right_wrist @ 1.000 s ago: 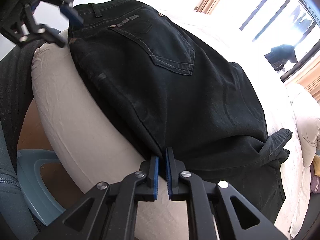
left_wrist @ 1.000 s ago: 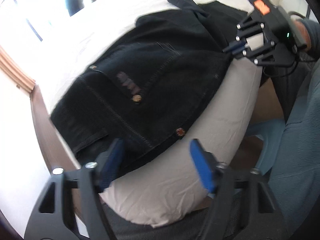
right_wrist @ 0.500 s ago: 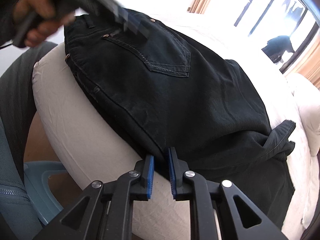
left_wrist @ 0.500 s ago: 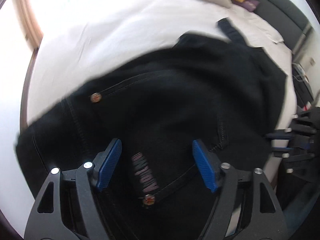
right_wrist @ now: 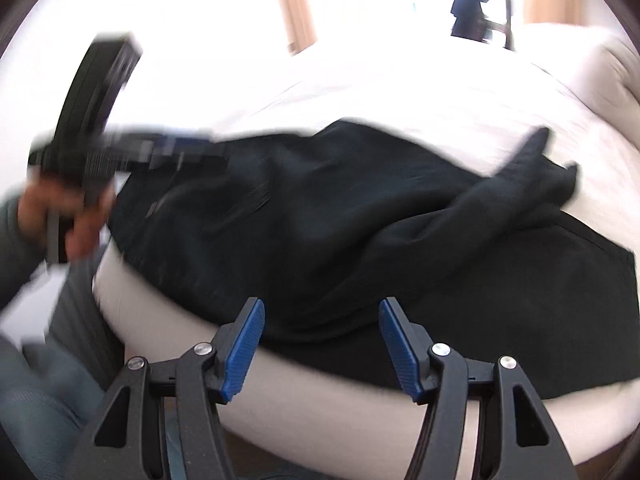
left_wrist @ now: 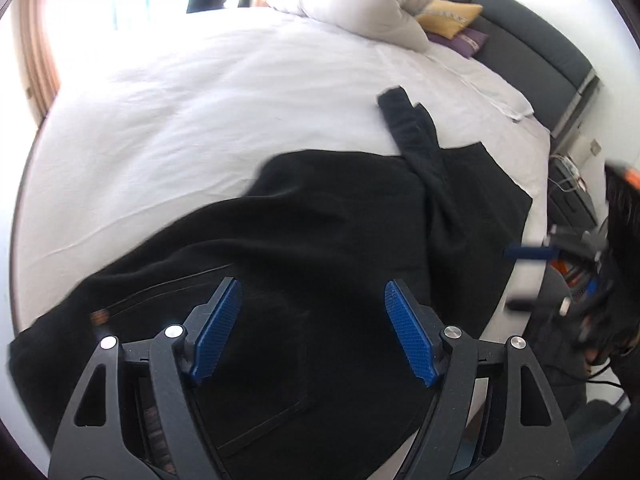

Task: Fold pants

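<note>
Looking through left wrist view:
pants: black pants (left_wrist: 320,240) lie spread on the white bed (left_wrist: 200,100), near its front edge; one leg end (left_wrist: 404,116) trails toward the headboard (left_wrist: 540,48).
left gripper: left gripper (left_wrist: 312,336) hangs over the waist end of the pants, jaws wide, nothing between the blue pads; contact with the cloth can't be judged.
right gripper: right gripper (left_wrist: 532,276) blurred at the right, off the bed edge, beside the pants.
background: white pillow (left_wrist: 360,8), yellow cushion (left_wrist: 452,16).

Right wrist view:
right gripper: right gripper (right_wrist: 320,344) jaws opening, apart from the near hem of the pants (right_wrist: 360,232); only cloth and bed edge (right_wrist: 320,420) seen behind the gap, no grip.
left gripper: left gripper (right_wrist: 192,148) blurred over the far left end of the pants, held by a hand (right_wrist: 64,212).
</note>
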Action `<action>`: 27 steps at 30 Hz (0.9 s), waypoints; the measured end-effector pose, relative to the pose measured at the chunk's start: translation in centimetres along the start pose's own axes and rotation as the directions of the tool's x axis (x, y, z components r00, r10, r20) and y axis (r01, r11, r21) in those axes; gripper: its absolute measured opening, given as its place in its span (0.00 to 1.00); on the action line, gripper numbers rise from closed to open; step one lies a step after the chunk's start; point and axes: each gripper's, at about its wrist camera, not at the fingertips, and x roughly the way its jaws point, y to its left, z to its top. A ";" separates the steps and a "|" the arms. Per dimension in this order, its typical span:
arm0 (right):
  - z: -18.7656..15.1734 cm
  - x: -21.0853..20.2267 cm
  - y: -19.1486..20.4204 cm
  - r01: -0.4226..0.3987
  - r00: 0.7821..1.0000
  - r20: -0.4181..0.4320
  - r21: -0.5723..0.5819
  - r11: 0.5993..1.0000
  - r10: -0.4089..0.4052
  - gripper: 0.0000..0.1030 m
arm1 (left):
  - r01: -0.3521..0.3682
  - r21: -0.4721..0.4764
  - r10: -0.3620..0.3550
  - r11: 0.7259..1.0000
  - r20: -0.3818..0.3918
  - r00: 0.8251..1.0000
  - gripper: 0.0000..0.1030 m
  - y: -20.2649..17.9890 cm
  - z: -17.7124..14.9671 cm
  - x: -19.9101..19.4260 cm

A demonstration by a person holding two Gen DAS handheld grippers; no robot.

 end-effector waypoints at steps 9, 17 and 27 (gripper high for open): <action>10.2 -0.9 -15.5 -0.117 0.977 0.208 0.406 0.907 0.033 0.61 | -0.043 -0.034 0.039 0.999 -0.093 0.995 0.71 -1.0 -0.1 7.8; 14.9 7.3 -24.9 -0.104 0.990 0.136 0.618 0.779 0.024 0.61 | -0.017 -0.044 0.014 0.999 -0.069 0.998 0.71 -0.2 -0.7 8.4; 15.4 12.2 -27.3 -0.083 0.997 0.057 0.670 0.738 0.061 0.51 | -0.003 -0.047 0.000 0.999 -0.057 0.998 0.71 0.7 -1.5 7.5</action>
